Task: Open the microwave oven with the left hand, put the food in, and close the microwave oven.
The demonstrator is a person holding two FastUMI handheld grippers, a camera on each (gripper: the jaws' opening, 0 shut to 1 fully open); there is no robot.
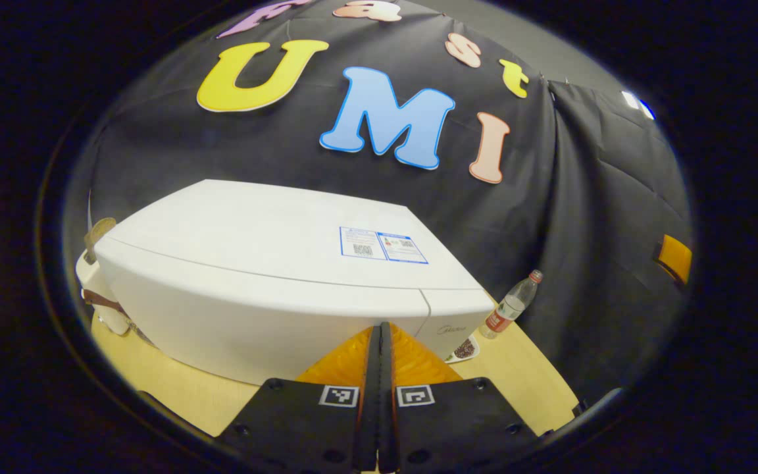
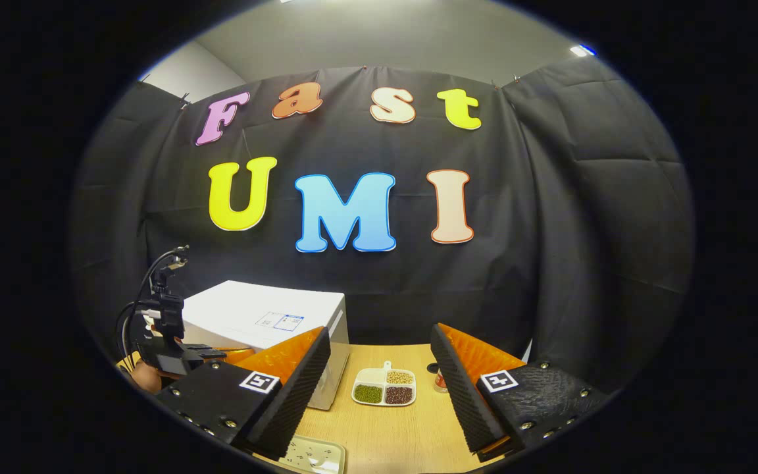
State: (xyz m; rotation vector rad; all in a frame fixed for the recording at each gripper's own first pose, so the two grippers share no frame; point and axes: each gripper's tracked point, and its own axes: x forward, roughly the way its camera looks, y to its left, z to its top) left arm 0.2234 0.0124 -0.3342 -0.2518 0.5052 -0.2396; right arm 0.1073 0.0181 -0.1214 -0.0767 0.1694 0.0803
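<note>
Left gripper view has the left tool closed on nothing, its fingers pressed flat together, hovering just above and in front of the microwave oven, which lies at 12 o'clock from it, door shut, long axis running from 9 to 3 o'clock. This tool is clearly the nearer one to the door, so I judge the opening falls to it, as the task asks. Right gripper view shows the right tool spread wide open and empty, held level over the desk, with the food tray straight ahead at 12 o'clock between its fingers, well apart; the microwave oven sits at 10 o'clock, just beside the tray
</note>
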